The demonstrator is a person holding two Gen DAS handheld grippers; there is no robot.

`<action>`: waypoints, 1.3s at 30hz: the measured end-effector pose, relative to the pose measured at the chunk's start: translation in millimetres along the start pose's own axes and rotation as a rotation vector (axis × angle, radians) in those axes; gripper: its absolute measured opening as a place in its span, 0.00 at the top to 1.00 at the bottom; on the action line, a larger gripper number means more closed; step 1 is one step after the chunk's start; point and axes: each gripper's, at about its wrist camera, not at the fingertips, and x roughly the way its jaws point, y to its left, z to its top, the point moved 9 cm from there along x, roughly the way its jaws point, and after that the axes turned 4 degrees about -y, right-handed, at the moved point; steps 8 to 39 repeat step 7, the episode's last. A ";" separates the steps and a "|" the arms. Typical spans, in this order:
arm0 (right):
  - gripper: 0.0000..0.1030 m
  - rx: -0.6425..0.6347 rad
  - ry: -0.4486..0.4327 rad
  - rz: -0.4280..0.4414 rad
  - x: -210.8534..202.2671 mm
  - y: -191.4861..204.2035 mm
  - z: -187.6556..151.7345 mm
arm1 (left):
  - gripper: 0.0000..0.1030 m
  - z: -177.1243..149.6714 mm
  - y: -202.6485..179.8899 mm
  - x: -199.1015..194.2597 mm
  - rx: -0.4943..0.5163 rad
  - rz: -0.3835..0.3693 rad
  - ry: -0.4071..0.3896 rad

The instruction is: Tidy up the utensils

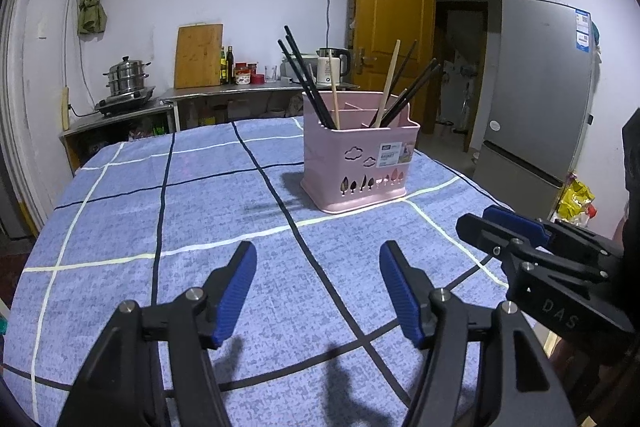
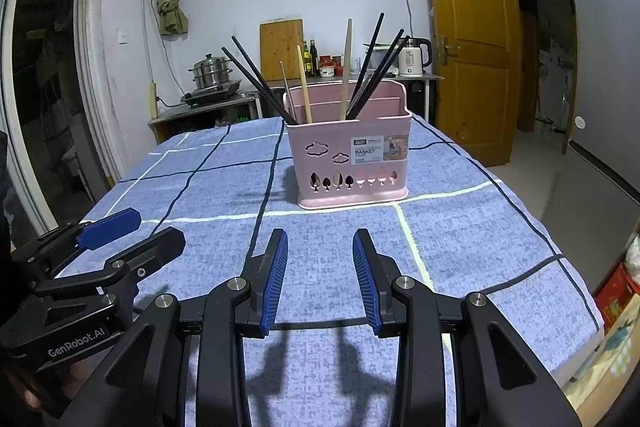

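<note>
A pink utensil basket (image 1: 356,163) stands upright on the blue checked tablecloth (image 1: 200,211); it also shows in the right wrist view (image 2: 352,163). Black chopsticks (image 1: 308,83) and wooden chopsticks (image 1: 388,83) stand in it; they also show in the right wrist view as black (image 2: 256,83) and wooden (image 2: 346,67). My left gripper (image 1: 318,251) is open and empty, short of the basket. My right gripper (image 2: 320,239) is open and empty, also short of the basket. Each gripper shows in the other's view, the right one (image 1: 500,227) and the left one (image 2: 132,231).
A counter with a steel steamer pot (image 1: 126,81), a cutting board (image 1: 199,55), bottles and a kettle (image 1: 332,67) stands behind the table. A wooden door (image 1: 390,27) and a grey fridge (image 1: 536,91) are at the right. The table edge (image 2: 580,267) drops off at the right.
</note>
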 end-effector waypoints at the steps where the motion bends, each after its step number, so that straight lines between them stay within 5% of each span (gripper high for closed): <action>1: 0.66 0.000 0.001 0.000 0.2 0.2 -0.3 | 0.36 -0.7 0.6 0.3 -0.005 0.001 0.003; 39: 0.66 0.001 0.001 -0.005 0.1 -0.6 -1.3 | 0.35 -0.3 2.3 -0.5 -0.006 0.007 0.001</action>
